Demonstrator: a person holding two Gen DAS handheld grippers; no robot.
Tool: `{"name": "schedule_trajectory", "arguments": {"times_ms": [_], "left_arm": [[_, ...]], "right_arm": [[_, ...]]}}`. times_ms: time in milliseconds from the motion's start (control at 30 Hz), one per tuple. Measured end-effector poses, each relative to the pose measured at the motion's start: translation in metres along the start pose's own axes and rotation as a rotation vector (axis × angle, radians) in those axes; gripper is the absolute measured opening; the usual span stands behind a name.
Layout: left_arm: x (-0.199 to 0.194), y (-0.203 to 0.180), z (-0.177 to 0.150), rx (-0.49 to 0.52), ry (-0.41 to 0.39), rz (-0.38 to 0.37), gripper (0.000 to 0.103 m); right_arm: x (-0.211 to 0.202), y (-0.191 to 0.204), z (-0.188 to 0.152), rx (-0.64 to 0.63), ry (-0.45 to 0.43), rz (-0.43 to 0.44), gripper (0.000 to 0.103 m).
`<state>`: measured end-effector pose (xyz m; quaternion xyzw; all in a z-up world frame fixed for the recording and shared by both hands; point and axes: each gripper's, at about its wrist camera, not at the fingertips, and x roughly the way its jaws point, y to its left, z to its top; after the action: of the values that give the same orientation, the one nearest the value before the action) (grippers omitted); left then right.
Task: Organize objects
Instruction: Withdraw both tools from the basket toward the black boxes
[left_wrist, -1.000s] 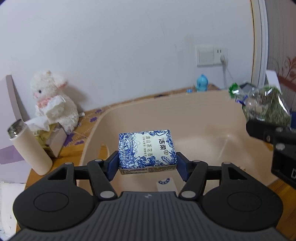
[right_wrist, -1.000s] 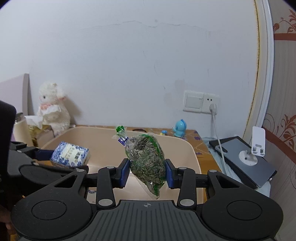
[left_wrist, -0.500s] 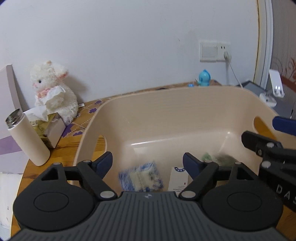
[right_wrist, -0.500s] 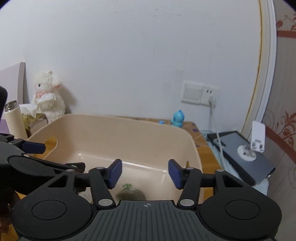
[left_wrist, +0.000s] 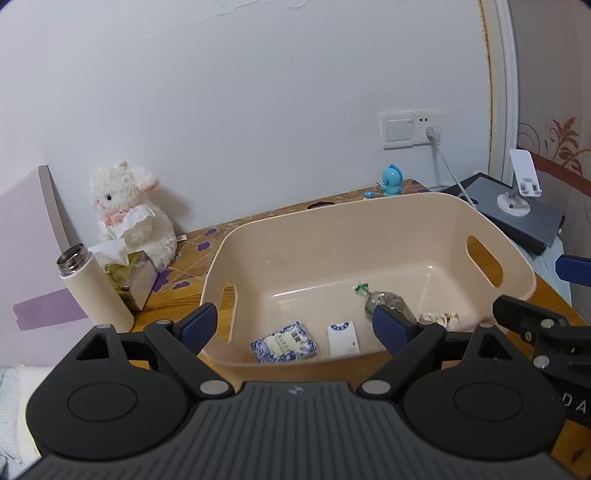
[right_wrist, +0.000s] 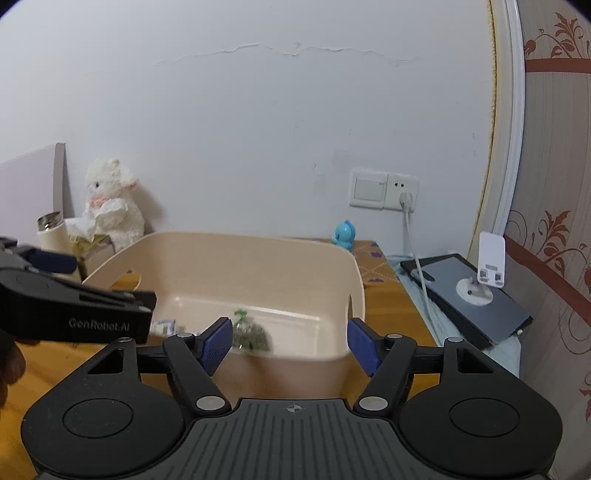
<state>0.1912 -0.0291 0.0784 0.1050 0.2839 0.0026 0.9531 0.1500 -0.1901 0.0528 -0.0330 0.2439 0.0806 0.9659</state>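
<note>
A beige plastic bin (left_wrist: 369, 221) stands on the wooden table; it also shows in the right wrist view (right_wrist: 258, 254). Inside lie a blue-and-white tissue pack (left_wrist: 284, 346), a small white packet (left_wrist: 343, 338), a clear bag of seeds (left_wrist: 384, 301) and another small packet (left_wrist: 437, 318). The seed bag also shows in the right wrist view (right_wrist: 251, 334). My left gripper (left_wrist: 295, 328) is open and empty, above the bin's near rim. My right gripper (right_wrist: 291, 345) is open and empty, also near the bin's front.
A white plush sheep (left_wrist: 129, 210), a tissue box (left_wrist: 133, 273) and a cream thermos (left_wrist: 92, 288) stand left of the bin. A blue toy (left_wrist: 392, 180), a wall socket with cable (left_wrist: 432, 133), a tablet (left_wrist: 517, 221) and a white phone stand (left_wrist: 522, 181) are at the right.
Both grippers opened and dropped their loads: the tissue pack and the seed bag now lie in the bin. Both grippers have pulled back and up from the bin.
</note>
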Motion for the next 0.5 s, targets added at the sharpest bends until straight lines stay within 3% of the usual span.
{"name": "schedule_trajectory", "arguments": {"times_ms": [267, 500], "left_arm": [[-0.023, -0.01, -0.027, 0.007, 0.025, -0.024, 0.095], [-0.017, -0.021, -0.056, -0.021, 0.1, -0.079, 0.095]], "right_arm": [[-0.018, 0.0, -0.031, -0.03, 0.058, 0.01, 0.073], [-0.02, 0.005, -0.059, -0.07, 0.136, 0.027, 0.073]]}}
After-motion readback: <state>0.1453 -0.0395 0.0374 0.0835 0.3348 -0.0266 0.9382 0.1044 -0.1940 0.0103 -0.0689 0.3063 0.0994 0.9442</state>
